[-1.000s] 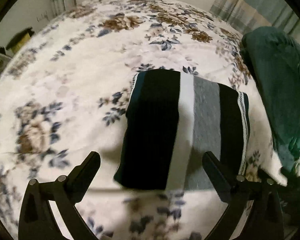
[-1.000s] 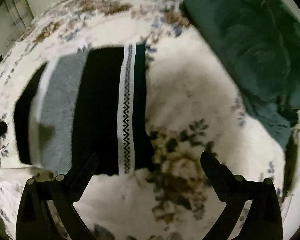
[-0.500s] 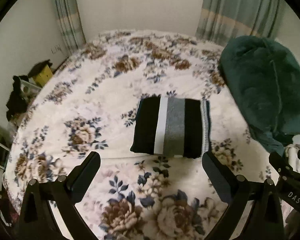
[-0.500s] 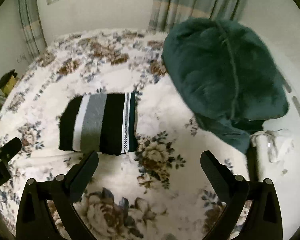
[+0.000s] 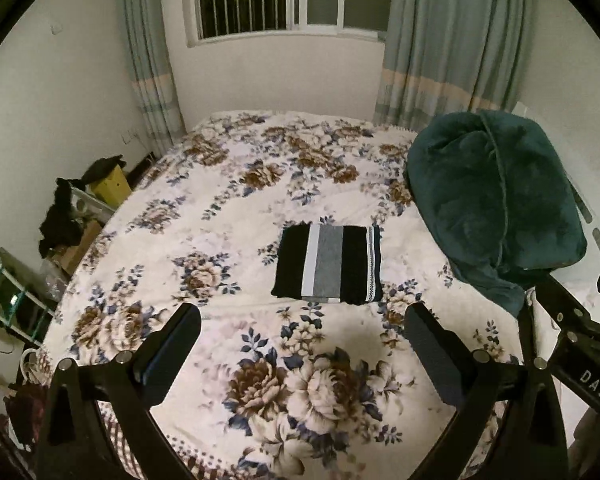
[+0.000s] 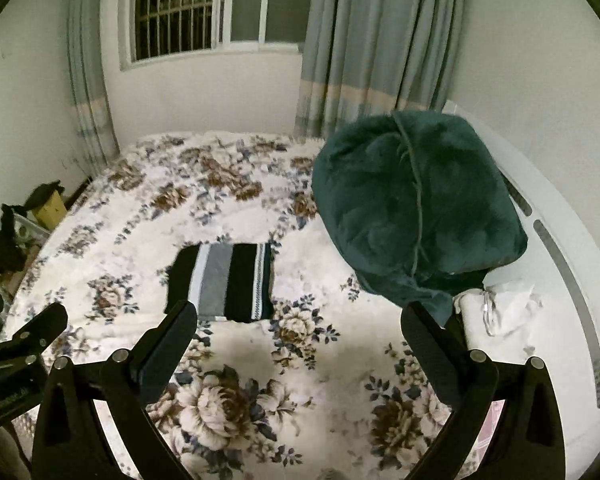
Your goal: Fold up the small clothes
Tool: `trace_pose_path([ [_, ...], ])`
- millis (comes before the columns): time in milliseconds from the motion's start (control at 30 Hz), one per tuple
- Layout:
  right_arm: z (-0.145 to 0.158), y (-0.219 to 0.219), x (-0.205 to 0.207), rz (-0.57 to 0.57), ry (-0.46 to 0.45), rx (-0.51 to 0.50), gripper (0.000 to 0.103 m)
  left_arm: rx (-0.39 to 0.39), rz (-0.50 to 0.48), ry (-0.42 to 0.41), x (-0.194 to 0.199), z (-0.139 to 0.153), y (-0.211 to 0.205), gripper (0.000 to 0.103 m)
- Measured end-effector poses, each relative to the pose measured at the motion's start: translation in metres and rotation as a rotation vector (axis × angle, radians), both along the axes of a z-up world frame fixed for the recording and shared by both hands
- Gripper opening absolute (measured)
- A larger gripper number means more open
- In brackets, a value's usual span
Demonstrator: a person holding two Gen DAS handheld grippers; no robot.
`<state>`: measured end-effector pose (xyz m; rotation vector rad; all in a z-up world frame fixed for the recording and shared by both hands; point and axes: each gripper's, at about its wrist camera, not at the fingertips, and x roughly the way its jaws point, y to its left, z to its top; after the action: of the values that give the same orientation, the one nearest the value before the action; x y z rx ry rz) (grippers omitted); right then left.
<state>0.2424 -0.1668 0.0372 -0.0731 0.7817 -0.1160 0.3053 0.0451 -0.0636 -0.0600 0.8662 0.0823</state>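
Note:
A small garment with black, white and grey stripes (image 5: 327, 267) lies folded into a flat rectangle on the floral bedspread (image 5: 204, 216); it also shows in the right wrist view (image 6: 222, 282). My left gripper (image 5: 302, 338) is open and empty, held well back from the garment and above the bed's near end. My right gripper (image 6: 299, 334) is open and empty too, to the right of the garment and apart from it. The right gripper's body shows at the lower right of the left wrist view (image 5: 572, 344).
A bulky dark green blanket (image 5: 496, 204) is heaped on the bed's right side. White bedding with a cable (image 6: 500, 312) lies by the headboard (image 6: 560, 248). Boxes, dark clothes and a shelf (image 5: 72, 216) stand by the left wall. Window and curtains (image 5: 452, 40) are behind.
Both grippers have pulled back and up from the folded garment, which now looks much smaller and farther off. The garment has stayed folded in place. Both jaws stay open.

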Motion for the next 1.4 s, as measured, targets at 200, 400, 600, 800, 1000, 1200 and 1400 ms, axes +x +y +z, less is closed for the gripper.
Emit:
trace_pose_path([
  [200,0.048,0.002,-0.055,0.023,-0.062,0.009,0.103,0.017,0.007,-0.049,-0.034,0.035,-0.003,0.103],
  [400,0.075,-0.003,-0.090,0.028,-0.103,0.016,0.103,0.026,0.010,-0.094,-0.064,0.057,-0.009,0.103],
  [600,0.087,-0.015,-0.110,0.026,-0.117,0.013,0.103,0.024,0.014,-0.113,-0.082,0.064,-0.015,0.103],
  [800,0.089,-0.022,-0.116,0.029,-0.115,0.017,0.103,0.019,0.020,-0.116,-0.088,0.065,-0.017,0.103],
  [1000,0.092,-0.026,-0.120,0.054,-0.116,0.021,0.103,0.021,0.030,-0.124,-0.096,0.072,-0.021,0.103],
  [1200,0.096,-0.029,-0.116,0.076,-0.115,0.028,0.103,0.026,0.038,-0.126,-0.100,0.077,-0.024,0.103],
  [1400,0.099,-0.028,-0.116,0.084,-0.118,0.025,0.103,0.029,0.048,-0.131,-0.101,0.084,-0.022,0.103],
])
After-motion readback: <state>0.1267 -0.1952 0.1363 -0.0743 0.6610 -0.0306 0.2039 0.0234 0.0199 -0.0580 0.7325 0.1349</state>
